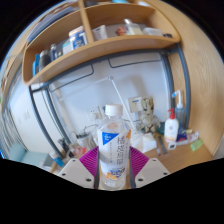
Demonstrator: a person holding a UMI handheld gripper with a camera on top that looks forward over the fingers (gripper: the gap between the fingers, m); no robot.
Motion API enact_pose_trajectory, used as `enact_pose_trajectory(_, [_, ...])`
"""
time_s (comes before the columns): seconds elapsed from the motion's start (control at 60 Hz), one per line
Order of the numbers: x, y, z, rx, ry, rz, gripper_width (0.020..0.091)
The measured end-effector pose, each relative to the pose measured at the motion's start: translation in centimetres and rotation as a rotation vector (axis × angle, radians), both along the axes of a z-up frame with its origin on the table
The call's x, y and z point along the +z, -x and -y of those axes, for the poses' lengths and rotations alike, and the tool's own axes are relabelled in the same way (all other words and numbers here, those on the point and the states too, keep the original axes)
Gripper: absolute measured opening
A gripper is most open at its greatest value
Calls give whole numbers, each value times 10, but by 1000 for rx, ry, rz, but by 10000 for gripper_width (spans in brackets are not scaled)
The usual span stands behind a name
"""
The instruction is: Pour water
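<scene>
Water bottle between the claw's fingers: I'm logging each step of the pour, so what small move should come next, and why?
Probably lift it slightly before any tilt. The water bottle stands upright with its white cap on, and the claw appears closed on its lower body, pink pads against its sides. No cup or glass is identifiable among the clutter beyond, so a receiving vessel must be found first, and the cap looks to need removing.

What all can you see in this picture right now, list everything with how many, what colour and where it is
Bottle: one, clear with a white and blue label and a white cap, upright between the fingers.
Small bottle: one, white with a red cap, on the desk beyond the fingers.
Wooden shelf: one, light brown, above the desk, holding several items too small to name.
Clutter: several mixed items, behind the bottle.
Gripper: one, pale fingers with magenta pads, close about the bottle's lower part; contact unclear.
</scene>
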State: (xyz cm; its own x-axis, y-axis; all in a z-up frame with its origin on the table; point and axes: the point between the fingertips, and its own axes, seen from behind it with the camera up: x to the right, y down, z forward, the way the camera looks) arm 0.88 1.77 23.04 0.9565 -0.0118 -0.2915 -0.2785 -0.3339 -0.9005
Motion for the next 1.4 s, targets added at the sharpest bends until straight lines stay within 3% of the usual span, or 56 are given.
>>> enact_pose_trajectory(0.167, [-38,-61,-7,-44,-5,327,426])
enact_pose_trajectory(0.417, [-101,-109,-13,-116,38,358,430])
enact_pose_trajectory(0.633, [-126,-123,-19,-169,30,312,439])
enact_pose_trajectory(0.767, [-127,-126,-15,-192,-26,257,486])
enact_pose_trajectory(0.917, [-129,-125,-6,-185,-34,238,542])
enact_pose_trajectory(1.0, [-146,-124,-1,-176,43,210,655])
enact_pose_trajectory(1.117, [-164,-124,19,-172,142,232,730])
enact_pose_trajectory(1.267, [-179,-109,70,-95,267,209,737])
enact_pose_trajectory(1.4, [-168,-109,117,-57,349,222,740])
